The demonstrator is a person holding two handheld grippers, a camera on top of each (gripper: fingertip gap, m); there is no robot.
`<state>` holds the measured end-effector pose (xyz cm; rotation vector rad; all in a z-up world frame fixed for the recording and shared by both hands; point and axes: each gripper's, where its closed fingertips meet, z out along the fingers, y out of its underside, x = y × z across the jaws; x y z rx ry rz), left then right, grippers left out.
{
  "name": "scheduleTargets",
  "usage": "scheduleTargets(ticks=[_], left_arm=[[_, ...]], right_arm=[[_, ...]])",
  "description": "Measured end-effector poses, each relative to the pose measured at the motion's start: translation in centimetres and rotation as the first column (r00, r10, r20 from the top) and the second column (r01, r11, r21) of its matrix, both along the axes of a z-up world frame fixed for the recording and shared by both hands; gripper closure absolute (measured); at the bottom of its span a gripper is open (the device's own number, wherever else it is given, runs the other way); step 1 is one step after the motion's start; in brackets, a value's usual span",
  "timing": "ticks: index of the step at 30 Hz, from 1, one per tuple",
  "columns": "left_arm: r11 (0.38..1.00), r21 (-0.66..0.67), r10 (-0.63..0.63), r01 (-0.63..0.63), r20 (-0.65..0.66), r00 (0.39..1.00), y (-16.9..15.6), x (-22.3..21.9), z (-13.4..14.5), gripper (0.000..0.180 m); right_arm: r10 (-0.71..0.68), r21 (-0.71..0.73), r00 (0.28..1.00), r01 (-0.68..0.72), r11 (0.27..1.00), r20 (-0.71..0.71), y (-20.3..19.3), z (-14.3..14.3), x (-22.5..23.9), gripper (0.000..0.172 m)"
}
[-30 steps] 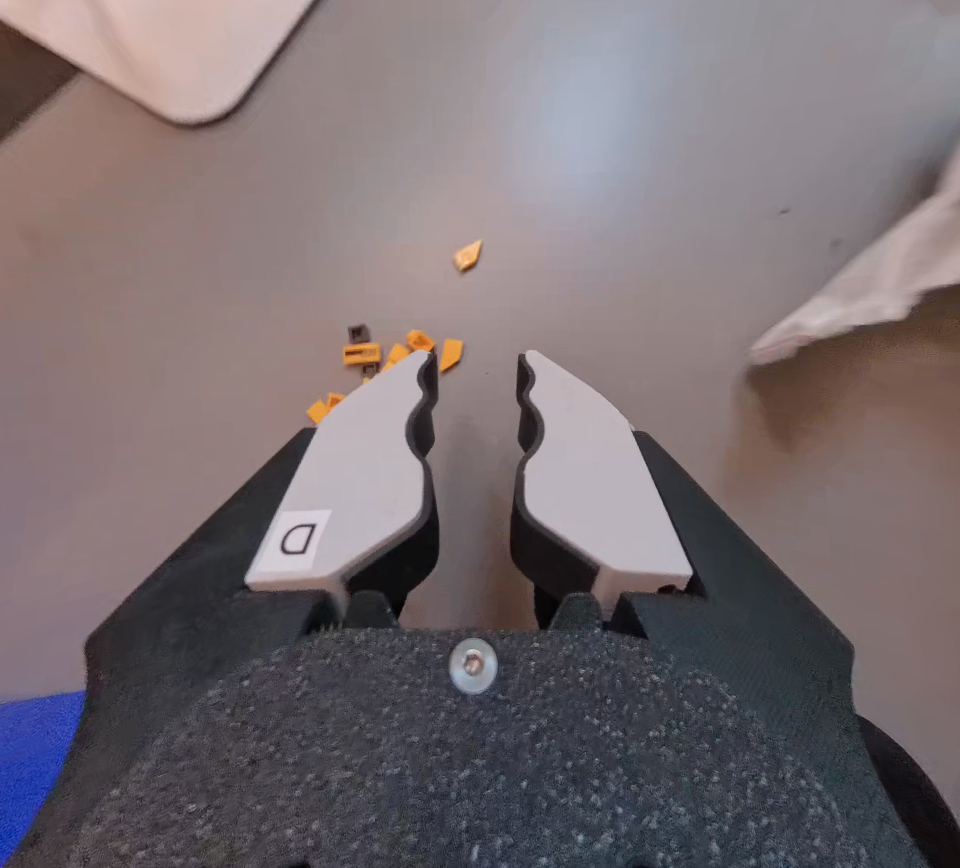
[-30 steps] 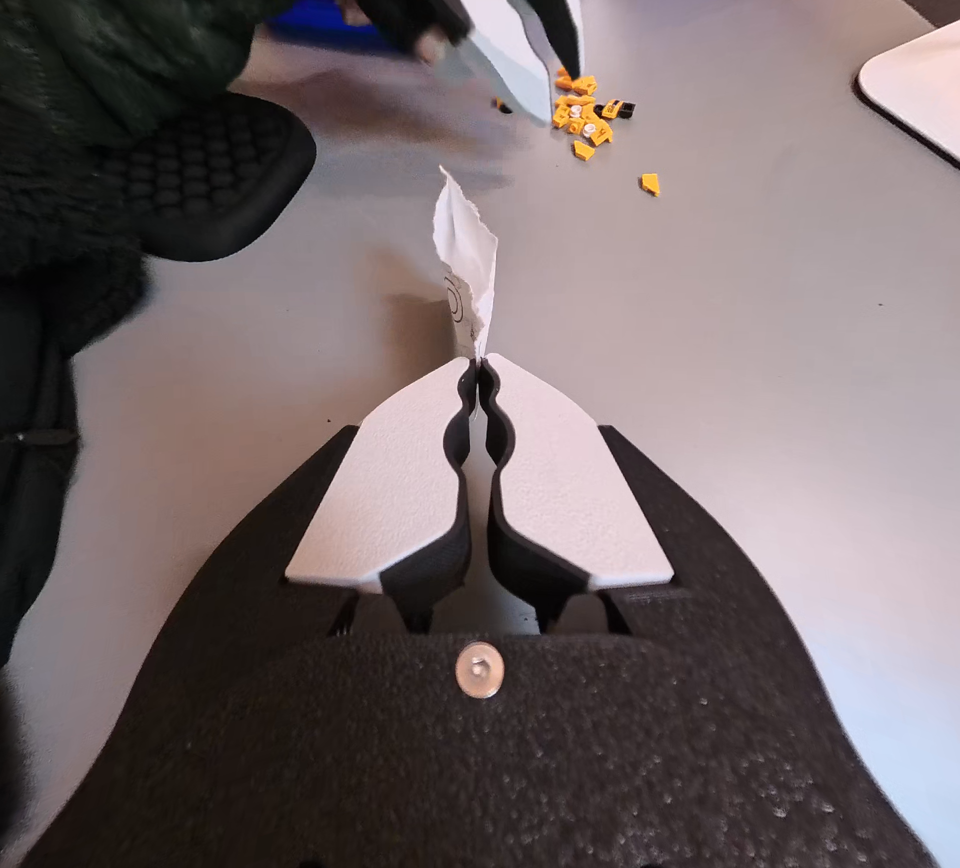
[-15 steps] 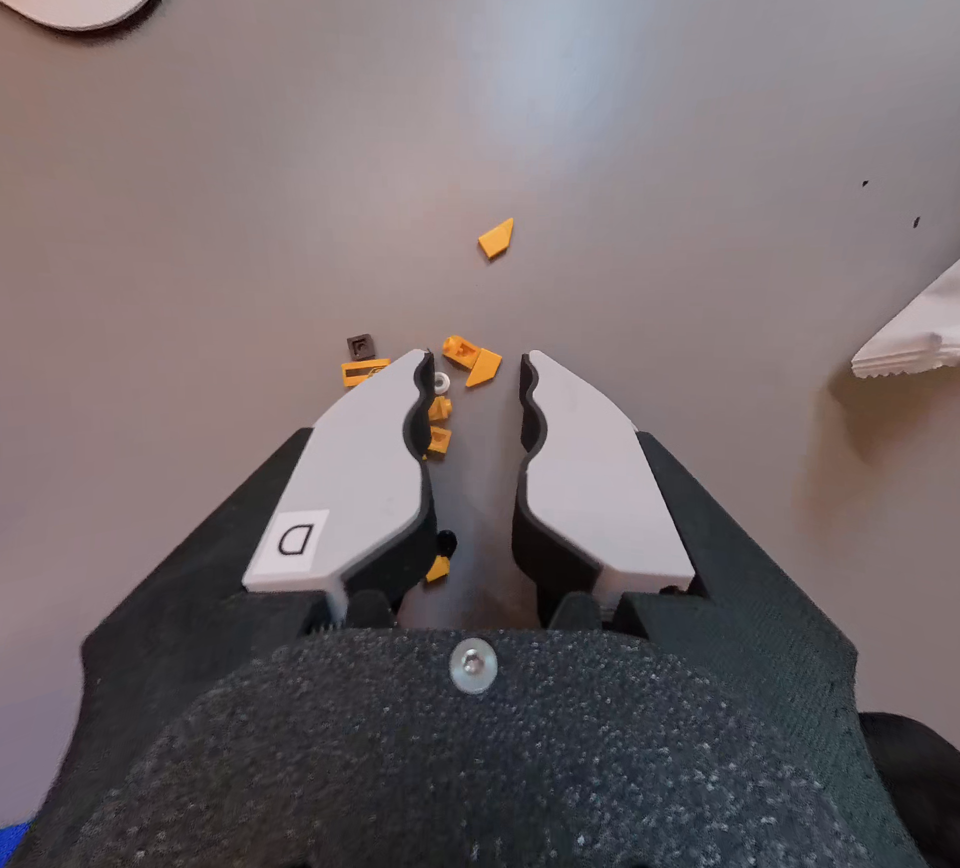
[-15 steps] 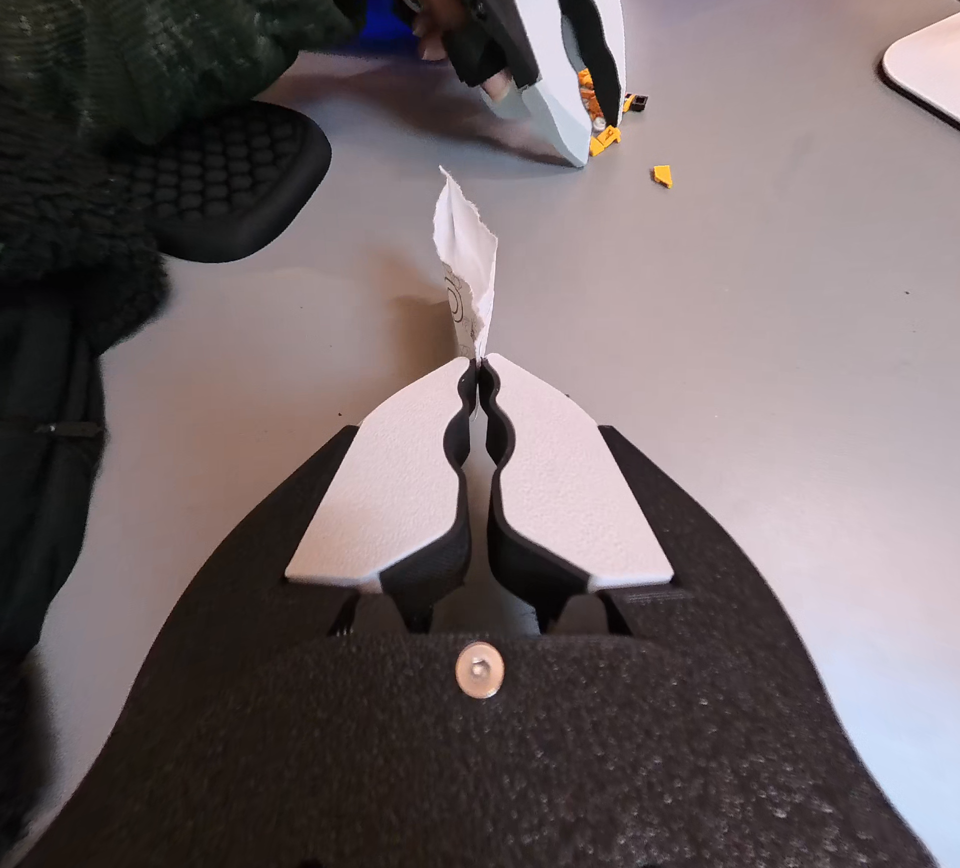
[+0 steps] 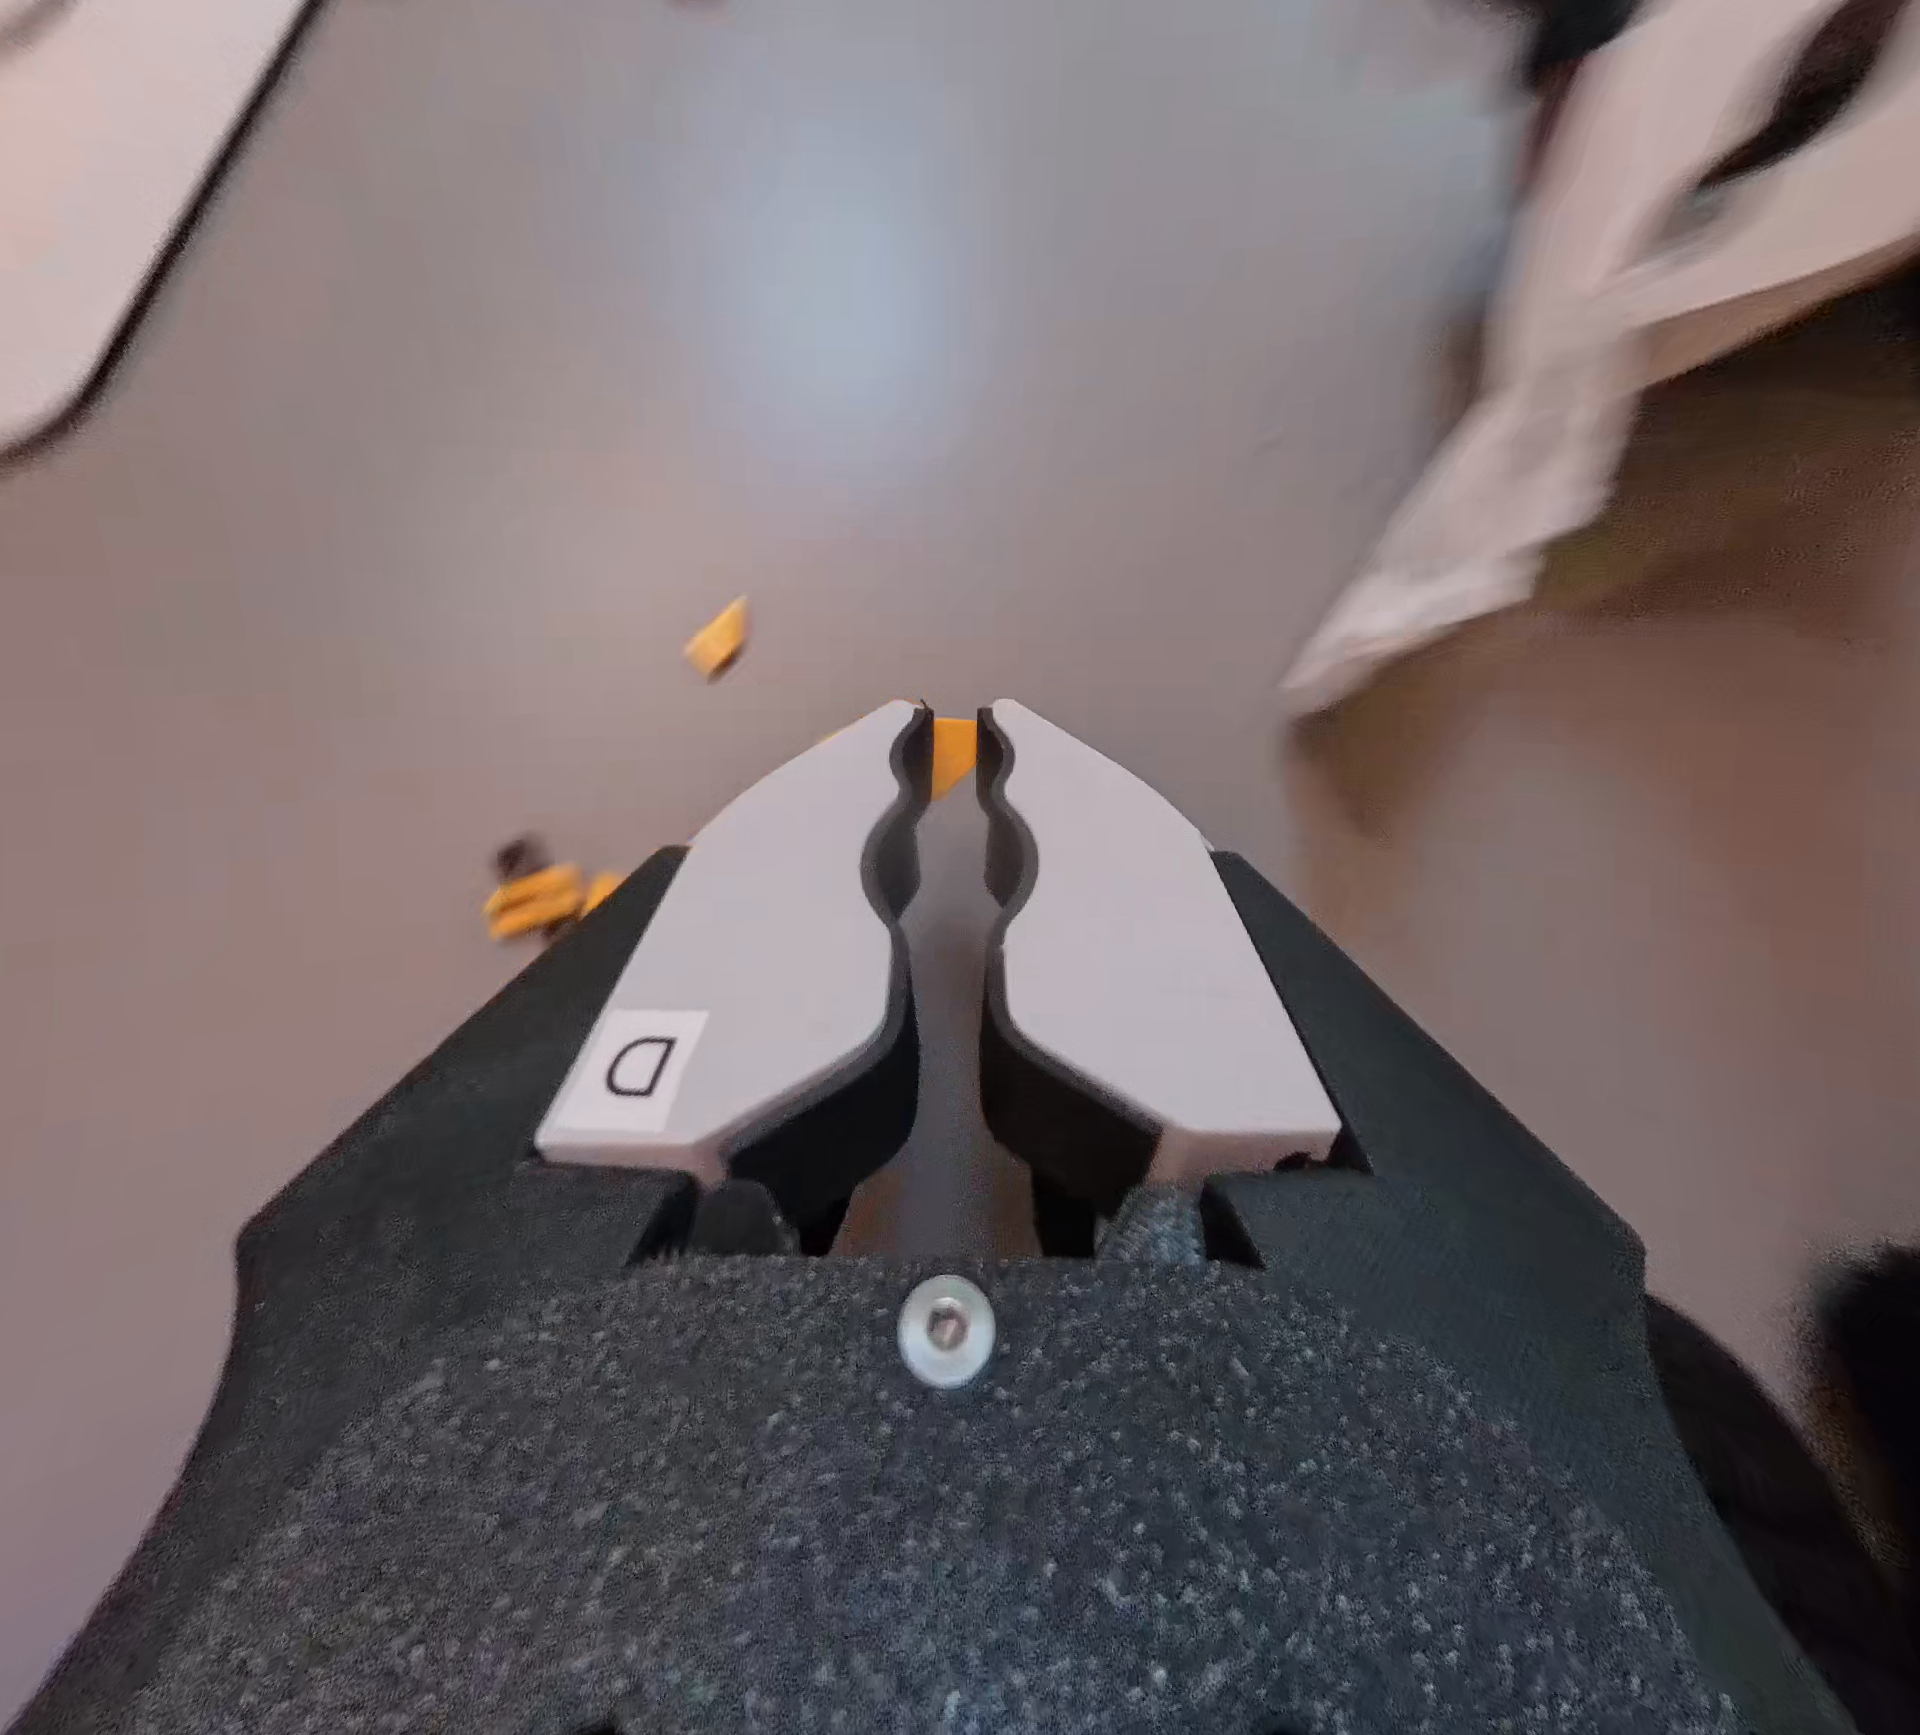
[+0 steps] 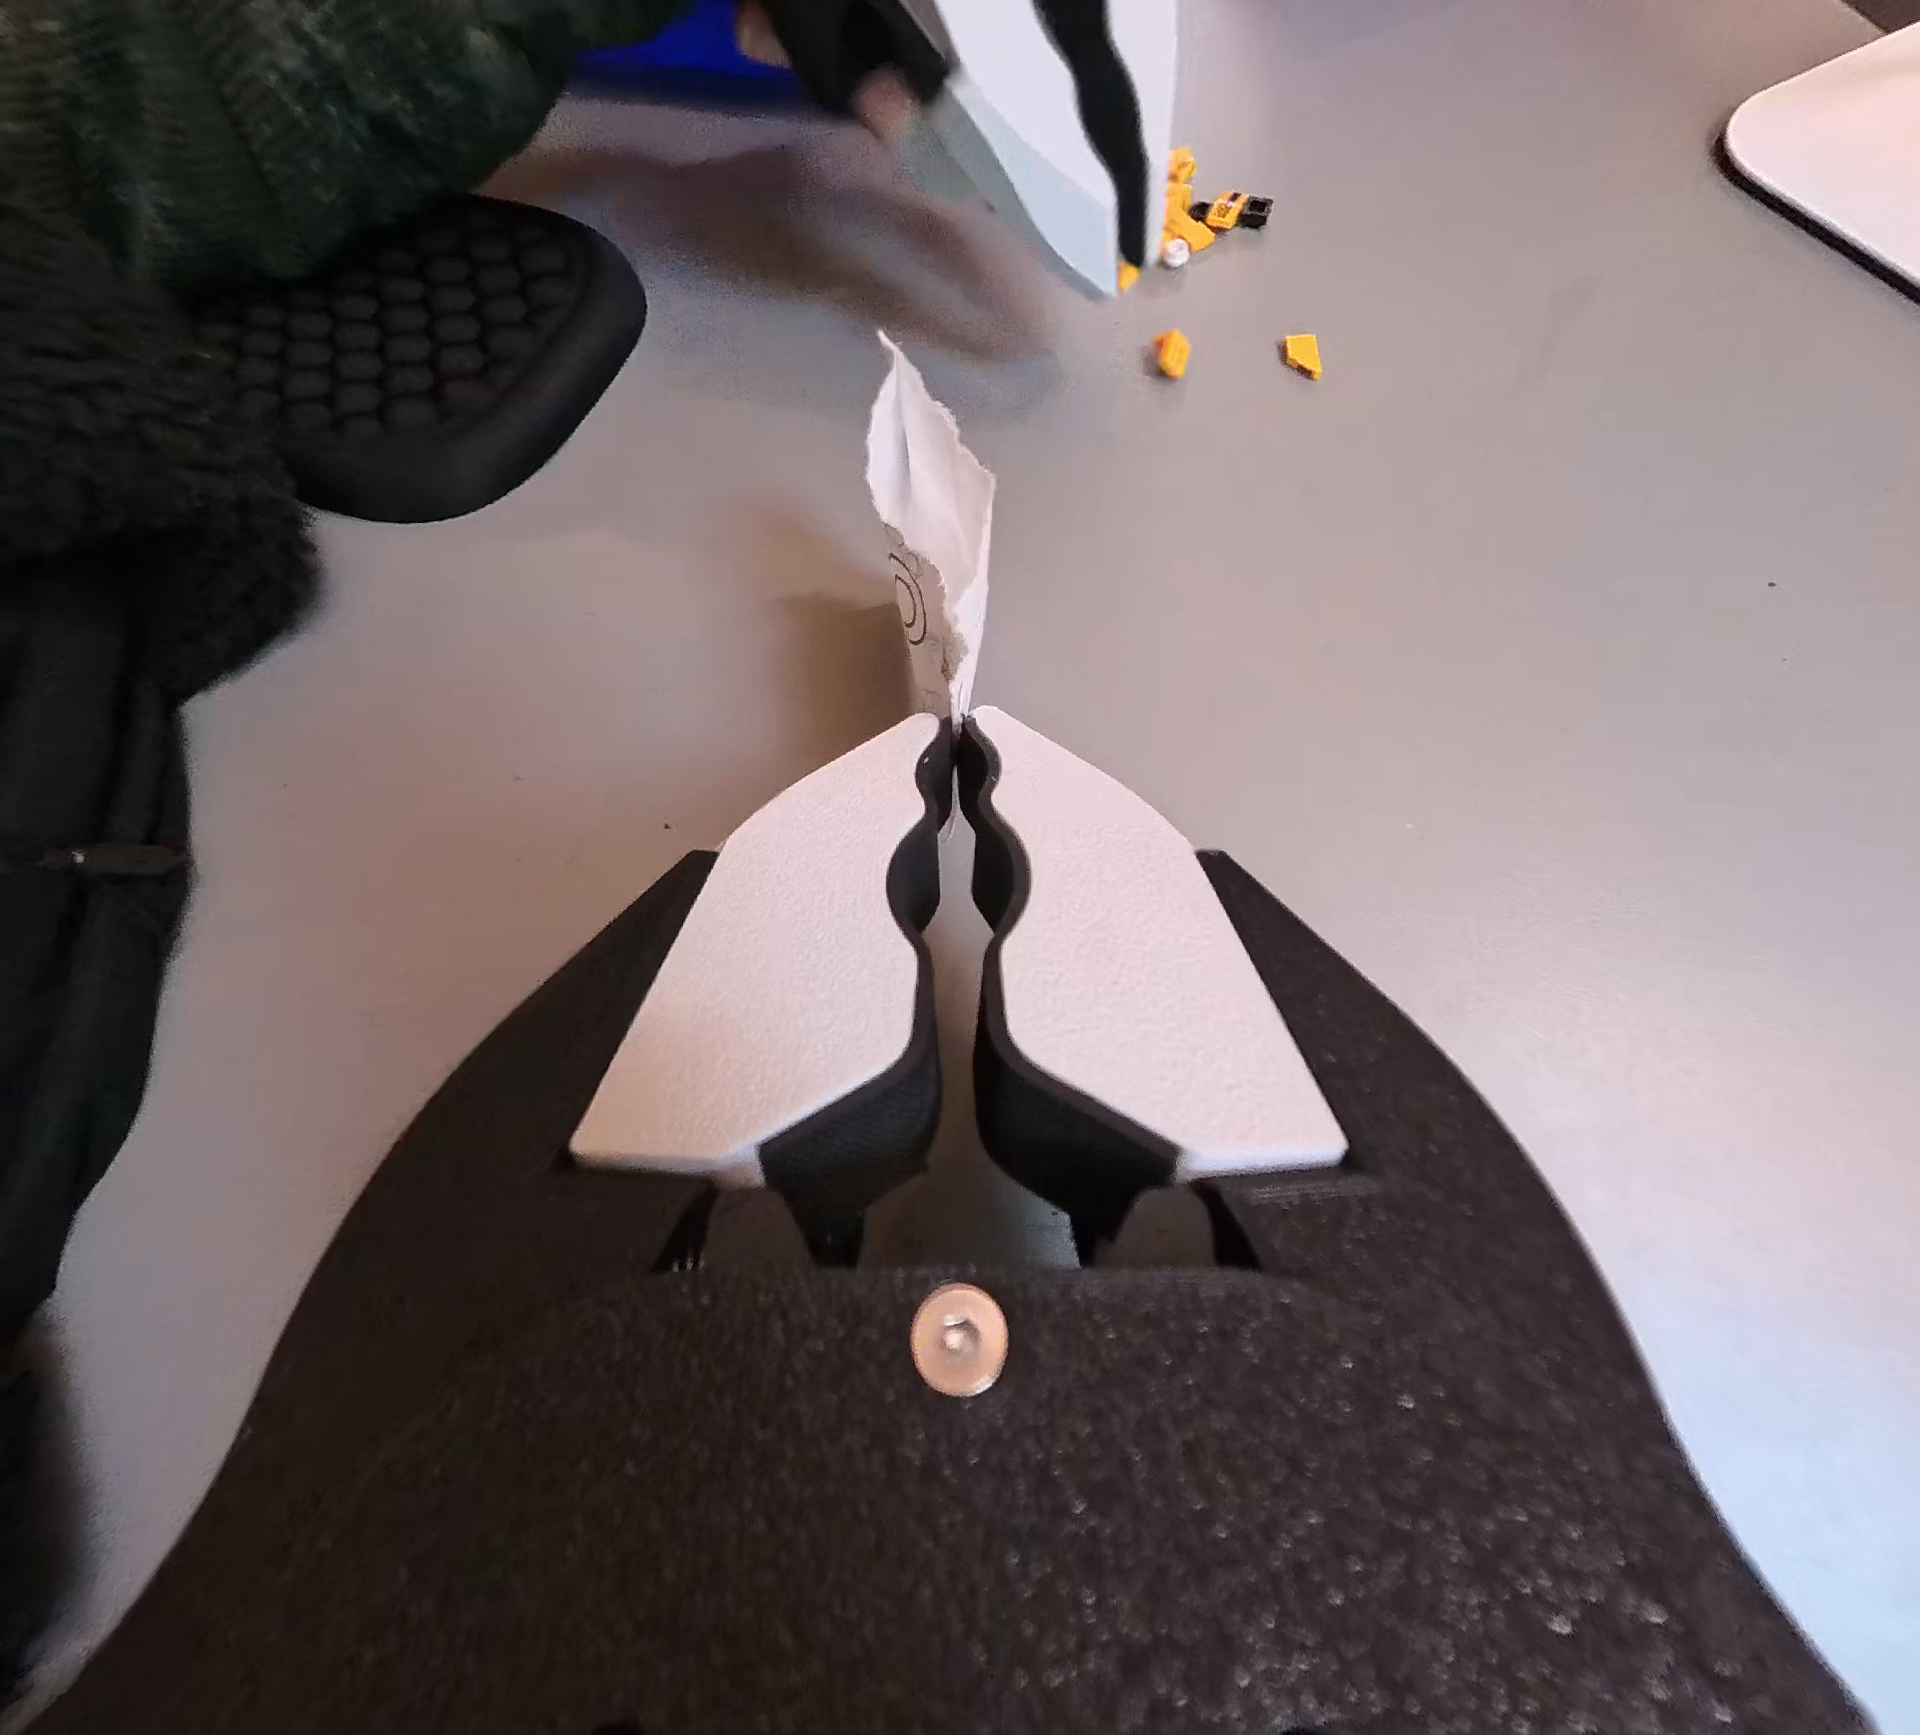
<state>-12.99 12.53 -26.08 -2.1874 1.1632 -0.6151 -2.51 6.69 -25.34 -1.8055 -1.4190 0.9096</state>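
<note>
Left gripper (image 5: 951, 717) nearly closed, pinching orange piece (image 5: 954, 755); right gripper (image 6: 957, 727) clamped shut on torn paper (image 6: 935, 522).

Two close wrist views, shared tabletop (image 5: 852, 314)

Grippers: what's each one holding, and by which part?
Left gripper: small orange piece, pinched at the fingertips. Right gripper: torn white paper bag, clamped by its bottom edge.

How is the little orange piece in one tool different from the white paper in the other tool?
The orange piece is small, solid and bright; the torn white paper bag is thin, floppy and much longer. The piece barely peeks out between the left tool's tips; the paper sticks far out past the right tool's tips. Both are pinched at the very tips.
</note>
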Motion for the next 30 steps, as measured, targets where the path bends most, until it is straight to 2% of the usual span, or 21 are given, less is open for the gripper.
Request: scheduleTargets(ticks=[3,5,8,12,20,23,25,27,30], left_arm=[[0.984,0.080,-0.169,0.157,0.166,0.972,-3.2,4.4,4.5,0.173],[0.963,0.119,-0.260,0.241,0.193,0.946,-5.1,6.7,5.5,0.173],[0.942,0.137,-0.327,0.307,0.155,0.932,-6.5,8.4,4.8,0.173],[0.939,0.130,-0.330,0.318,0.090,0.940,-6.5,8.5,3.3,0.165],[0.936,0.144,-0.333,0.321,0.061,0.941,-6.2,7.0,3.2,0.145],[0.920,0.192,-0.356,0.342,0.041,0.934,-6.4,6.6,3.7,0.144],[0.931,0.222,-0.307,0.289,0.047,0.951,-5.3,6.1,4.2,0.145],[0.962,0.206,-0.203,0.182,0.090,0.975,-3.2,5.1,4.4,0.147],[0.990,0.134,0.035,-0.039,0.034,0.999,1.6,2.0,1.9,0.147]], right_arm=[[0.003,0.009,1.000,-0.003,1.000,0.013,-0.1,-0.3,-0.2,0.172],[0.007,0.023,1.000,-0.008,1.000,0.028,-0.2,-0.5,-0.4,0.172],[0.016,0.028,0.999,-0.017,0.999,0.030,-0.5,-0.5,-0.6,0.172],[0.014,0.021,1.000,-0.015,1.000,0.015,-0.5,-0.3,-0.6,0.172],[0.019,0.005,0.999,-0.019,1.000,-0.030,-0.5,0.3,-0.6,0.172],[0.015,-0.028,0.998,-0.017,0.999,-0.064,-0.5,0.7,-0.5,0.172],[0.009,-0.032,0.998,-0.011,0.999,-0.067,-0.3,0.7,-0.3,0.172],[0.007,-0.027,0.999,-0.009,1.000,-0.054,-0.2,0.6,-0.2,0.172],[0.007,-0.017,1.000,-0.008,1.000,-0.027,-0.2,0.1,-0.2,0.172]])
